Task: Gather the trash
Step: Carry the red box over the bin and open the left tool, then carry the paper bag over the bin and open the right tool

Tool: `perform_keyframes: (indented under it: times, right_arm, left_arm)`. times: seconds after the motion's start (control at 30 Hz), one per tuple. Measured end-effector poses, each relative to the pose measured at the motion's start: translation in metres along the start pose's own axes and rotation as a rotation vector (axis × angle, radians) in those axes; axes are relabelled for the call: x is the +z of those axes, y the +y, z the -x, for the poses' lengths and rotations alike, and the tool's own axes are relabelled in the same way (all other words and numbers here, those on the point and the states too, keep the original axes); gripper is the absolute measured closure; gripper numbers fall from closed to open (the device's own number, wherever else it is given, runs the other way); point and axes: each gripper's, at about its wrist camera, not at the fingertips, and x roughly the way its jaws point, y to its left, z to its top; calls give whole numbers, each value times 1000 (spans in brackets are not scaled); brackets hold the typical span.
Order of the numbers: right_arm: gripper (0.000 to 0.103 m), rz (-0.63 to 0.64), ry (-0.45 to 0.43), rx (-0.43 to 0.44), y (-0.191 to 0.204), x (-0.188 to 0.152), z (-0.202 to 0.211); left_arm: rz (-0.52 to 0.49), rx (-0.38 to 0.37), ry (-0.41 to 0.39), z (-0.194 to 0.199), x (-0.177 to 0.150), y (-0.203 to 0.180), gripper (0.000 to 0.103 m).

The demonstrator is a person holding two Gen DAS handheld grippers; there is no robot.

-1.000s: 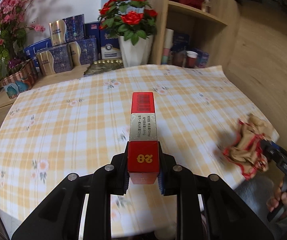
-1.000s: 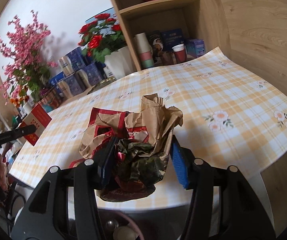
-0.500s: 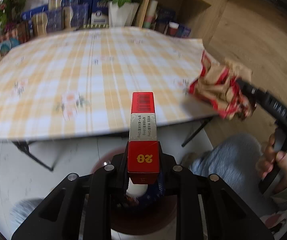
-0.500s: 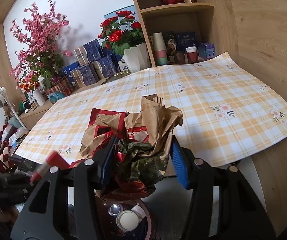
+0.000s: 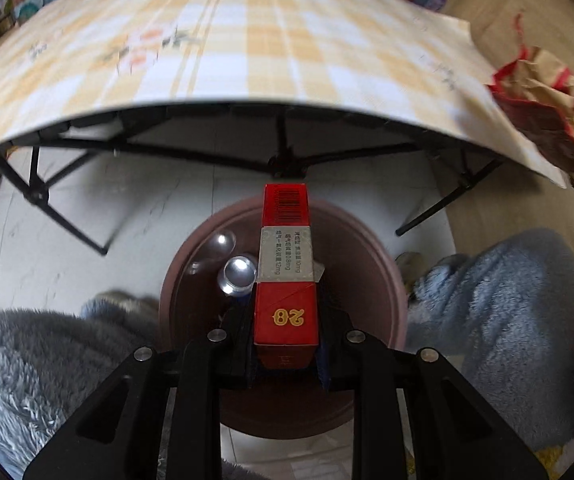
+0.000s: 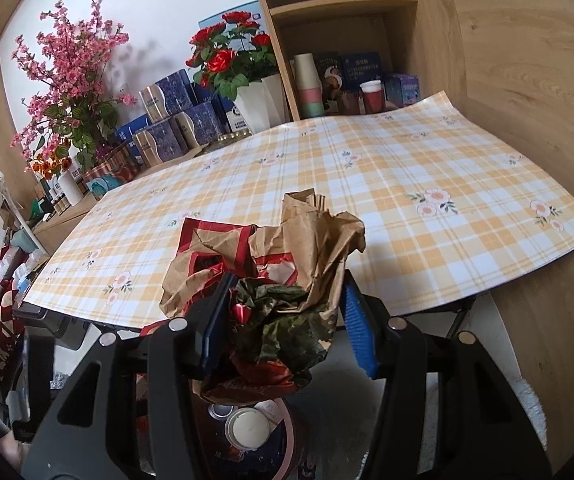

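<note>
Left claw [image 5: 285, 344] grips red box [image 5: 285, 272] over bin [image 5: 375, 248] — right claw [image 6: 283, 320] clamps crumpled paper [image 6: 287, 248]

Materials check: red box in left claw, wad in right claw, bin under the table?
Red box: glossy printed cardboard, going by crisp folded edges and barcode. Wad: crumpled brown kraft paper with red print, plus darker crinkly wrapper, possibly foil or film. Bin: smooth maroon, probably plastic; blur leaves it open.
</note>
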Motion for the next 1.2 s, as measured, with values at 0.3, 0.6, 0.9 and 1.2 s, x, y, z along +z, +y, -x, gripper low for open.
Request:
perform_keyframes:
  times: [0.3,0.6,0.9,1.2]
  right_arm:
    - [50,3,18,-10,-2,-5,-2]
    - [50,56,48,26,14,-13,-7]
    - [49,237,140,108,63,-43,-19]
    - [46,376,263,177,97,-76,-44]
  left_arm:
    - [-9,-5,-50,7,1,-3,29]
    - [53,35,-305,66,7,9,9]
    - [-19,207,-520,121,16,26,6]
    - [70,222,-550,120,5,61,6]
